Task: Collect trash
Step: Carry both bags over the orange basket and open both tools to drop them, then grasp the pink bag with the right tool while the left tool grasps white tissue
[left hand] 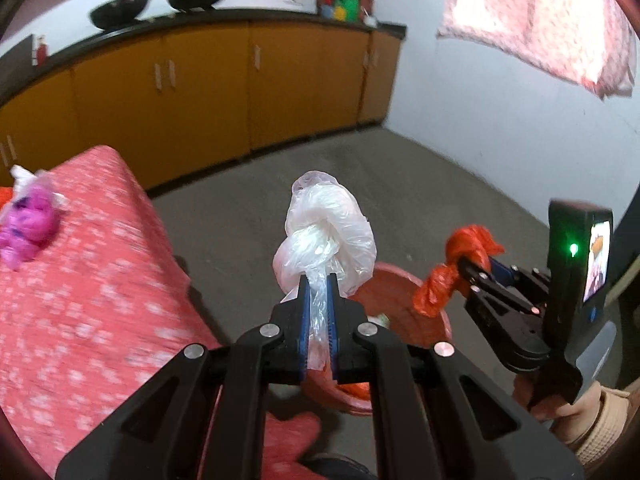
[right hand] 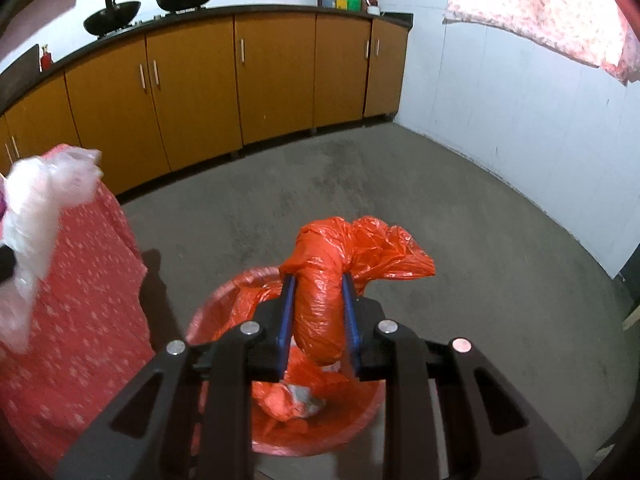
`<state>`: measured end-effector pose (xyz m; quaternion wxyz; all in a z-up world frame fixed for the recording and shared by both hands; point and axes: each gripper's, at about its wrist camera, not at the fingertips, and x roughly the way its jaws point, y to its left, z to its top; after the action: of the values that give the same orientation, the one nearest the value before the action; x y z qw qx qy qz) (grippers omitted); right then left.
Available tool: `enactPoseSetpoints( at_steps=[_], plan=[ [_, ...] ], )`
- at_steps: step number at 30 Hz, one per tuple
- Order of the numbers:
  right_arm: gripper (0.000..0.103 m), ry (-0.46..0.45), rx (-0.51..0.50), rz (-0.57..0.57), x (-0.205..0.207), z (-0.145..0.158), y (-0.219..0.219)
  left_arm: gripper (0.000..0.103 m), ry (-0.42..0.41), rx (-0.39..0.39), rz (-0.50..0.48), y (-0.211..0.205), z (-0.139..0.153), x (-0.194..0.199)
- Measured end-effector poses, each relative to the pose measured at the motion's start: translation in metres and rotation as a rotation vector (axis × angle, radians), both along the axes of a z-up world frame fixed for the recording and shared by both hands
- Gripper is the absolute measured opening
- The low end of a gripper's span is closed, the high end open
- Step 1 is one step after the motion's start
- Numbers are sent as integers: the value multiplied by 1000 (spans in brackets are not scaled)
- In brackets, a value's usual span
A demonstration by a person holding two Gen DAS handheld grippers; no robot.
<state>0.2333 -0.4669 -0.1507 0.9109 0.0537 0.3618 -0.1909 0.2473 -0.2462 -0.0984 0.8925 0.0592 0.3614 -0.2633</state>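
My left gripper (left hand: 319,280) is shut on a knotted clear white plastic bag (left hand: 326,228), held in the air above the floor. My right gripper (right hand: 318,280) is shut on a knotted orange plastic bag (right hand: 344,256) directly above a red bin (right hand: 224,292) that has orange plastic and pale scraps inside. In the left wrist view the right gripper (left hand: 466,270) with its orange bag (left hand: 460,260) is to the right, over the red bin (left hand: 400,292). The white bag also shows at the left edge of the right wrist view (right hand: 44,200).
A table with a red flowered cloth (left hand: 80,280) stands at the left, with a pink knotted bag (left hand: 28,224) on it. Orange kitchen cabinets (right hand: 240,80) with two woks on the counter line the far wall. Grey concrete floor (right hand: 440,208) lies ahead; a white wall is at right.
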Motion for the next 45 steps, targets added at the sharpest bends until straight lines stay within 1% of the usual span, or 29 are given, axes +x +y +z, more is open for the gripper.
enactPoseSetpoints(
  at_steps=[4,10,14,17,18,19,22,29,34,37,38,39,40,41,43,45],
  plan=[
    [23,21,25,-8,-3,-18,-15,8,47,35,-19,-24,-23,3],
    [23,32,39,6,7,-28,-24,8,76,69,-34,-47,-39,10],
    [25,27,51,28,15,-28,-30,8,98,75,-47,-62,-47,17],
    [29,12,52,34,12,-27,-31,10,102,76,-41,-65,-50,21],
    [33,9,50,34,8,-26,-34,13,103,74,-37,-65,-50,22],
    [35,5,45,34,6,-25,-35,14,104,71,-35,-64,-50,23],
    [35,2,40,39,3,-24,-34,19,113,50,-23,-59,-50,24],
    [35,-16,22,40,-1,-11,-25,19,129,17,-10,-52,-46,23],
    [38,-37,6,63,1,5,-13,19,121,-44,36,-29,-25,29],
    [41,-65,8,101,5,23,4,19,94,-89,88,2,-4,32],
    [43,-75,7,117,7,29,10,20,82,-94,104,11,2,32],
    [45,-84,7,133,10,34,16,25,62,-99,127,26,10,32],
    [47,-99,10,164,13,43,29,30,40,-102,153,40,16,31],
    [48,-110,14,185,15,49,39,32,22,-97,182,54,22,31],
    [50,-133,32,248,23,64,66,33,-5,-83,225,80,29,32],
    [50,-145,55,304,33,75,90,33,-39,-57,286,115,35,32]
  ],
)
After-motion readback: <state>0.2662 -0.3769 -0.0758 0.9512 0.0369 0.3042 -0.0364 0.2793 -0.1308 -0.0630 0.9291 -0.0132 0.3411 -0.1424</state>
